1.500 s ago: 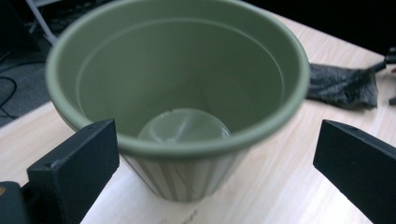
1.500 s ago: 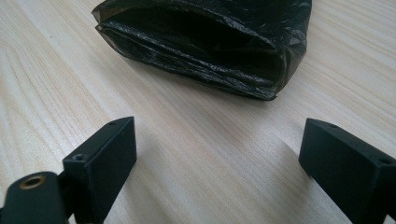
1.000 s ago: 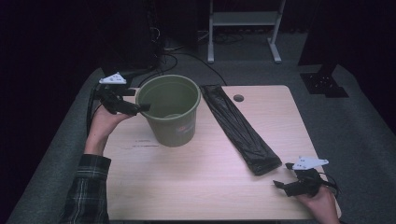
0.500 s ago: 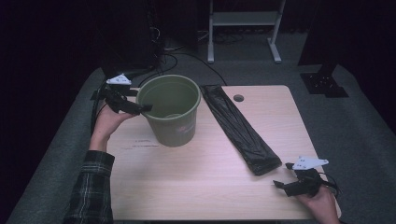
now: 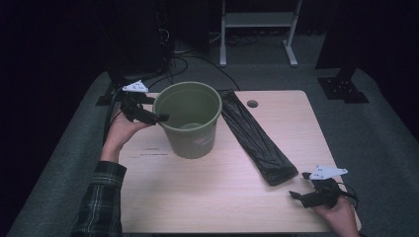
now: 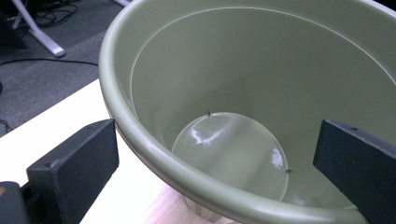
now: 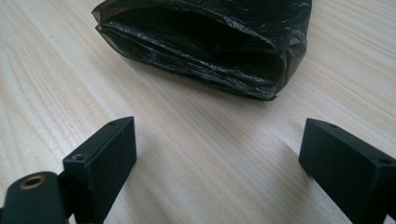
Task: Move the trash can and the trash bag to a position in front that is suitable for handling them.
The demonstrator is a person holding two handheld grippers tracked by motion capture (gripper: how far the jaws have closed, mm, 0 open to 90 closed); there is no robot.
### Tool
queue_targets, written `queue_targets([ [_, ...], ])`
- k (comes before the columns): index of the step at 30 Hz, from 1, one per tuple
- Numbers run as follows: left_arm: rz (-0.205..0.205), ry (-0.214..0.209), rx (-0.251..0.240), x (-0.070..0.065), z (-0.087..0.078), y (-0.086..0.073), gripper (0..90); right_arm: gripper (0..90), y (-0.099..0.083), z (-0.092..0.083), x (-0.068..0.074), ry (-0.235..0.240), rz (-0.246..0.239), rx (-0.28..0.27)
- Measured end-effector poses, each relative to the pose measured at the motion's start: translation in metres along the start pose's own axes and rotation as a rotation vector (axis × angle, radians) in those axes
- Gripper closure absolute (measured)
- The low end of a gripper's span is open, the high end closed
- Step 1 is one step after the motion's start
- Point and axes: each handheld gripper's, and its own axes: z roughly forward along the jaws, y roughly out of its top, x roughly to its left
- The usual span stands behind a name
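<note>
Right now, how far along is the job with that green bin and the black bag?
Barely started. The green bin stands empty; the folded black bin bag lies flat beside it. The left gripper straddles the rim, jaws open. The right gripper waits open near the bag's end. Lining remains.

Lighting: high view dim, surroundings near black; counter (image 5: 207,197) evenly lit from above. Glare: white highlights on bucket (image 6: 243,74) floor. Shadows: soft, under bag (image 7: 205,42). Focus: near tool parts slightly soft.
</note>
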Motion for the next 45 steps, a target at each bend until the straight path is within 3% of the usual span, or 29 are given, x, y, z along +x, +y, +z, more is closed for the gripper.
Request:
queue_targets([
  [14, 0.037, -0.067, -0.010, -0.031, 0.010, 0.005, 0.0, 9.7, 0.000, 0.000, 0.000, 0.000, 0.001, 0.000],
  [28, 0.126, -0.154, 0.006, -0.081, 0.017, 0.011, 0.0, 9.6, 0.000, 0.000, 0.000, 0.000, 0.001, 0.000],
  [45, 0.117, -0.258, 0.002, -0.109, 0.006, -0.002, 0.0, 9.6, 0.000, 0.000, 0.000, -0.001, 0.001, 0.000],
])
